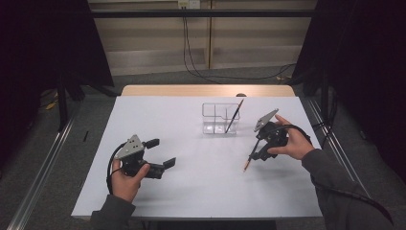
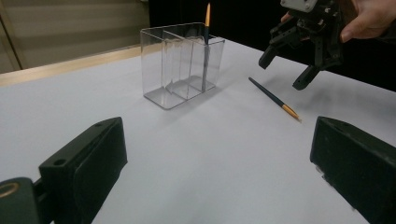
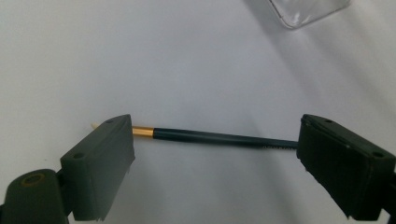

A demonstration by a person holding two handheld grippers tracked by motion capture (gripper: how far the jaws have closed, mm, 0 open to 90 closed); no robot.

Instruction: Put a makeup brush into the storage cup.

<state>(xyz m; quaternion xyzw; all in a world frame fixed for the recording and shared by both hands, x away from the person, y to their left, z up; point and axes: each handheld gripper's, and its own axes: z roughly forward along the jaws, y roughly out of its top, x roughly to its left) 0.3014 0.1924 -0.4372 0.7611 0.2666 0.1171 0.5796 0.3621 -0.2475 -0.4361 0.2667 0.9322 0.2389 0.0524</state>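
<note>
A thin dark brush [image 1: 248, 163] with a gold band near its pale tip lies on the white table [image 1: 191, 187]. My right gripper [image 1: 256, 152] hovers just over it, open, one jaw at each side of the shaft [image 3: 219, 138]. In the left gripper view that gripper [image 2: 284, 72] hangs above the lying brush [image 2: 273, 98] without touching it. A second brush [image 1: 234, 116] leans upright in the right end of a clear plastic organizer [image 1: 213, 119]. My left gripper [image 1: 163, 152] rests low at the table's left, open and holding nothing [image 2: 219, 149].
The organizer [image 2: 173, 70] has several compartments and stands at the table's middle back. One corner of it [image 3: 303, 11] shows beyond my right gripper [image 3: 217, 156]. A wooden strip [image 1: 206, 90] borders the far edge. Black cables trail on the floor behind.
</note>
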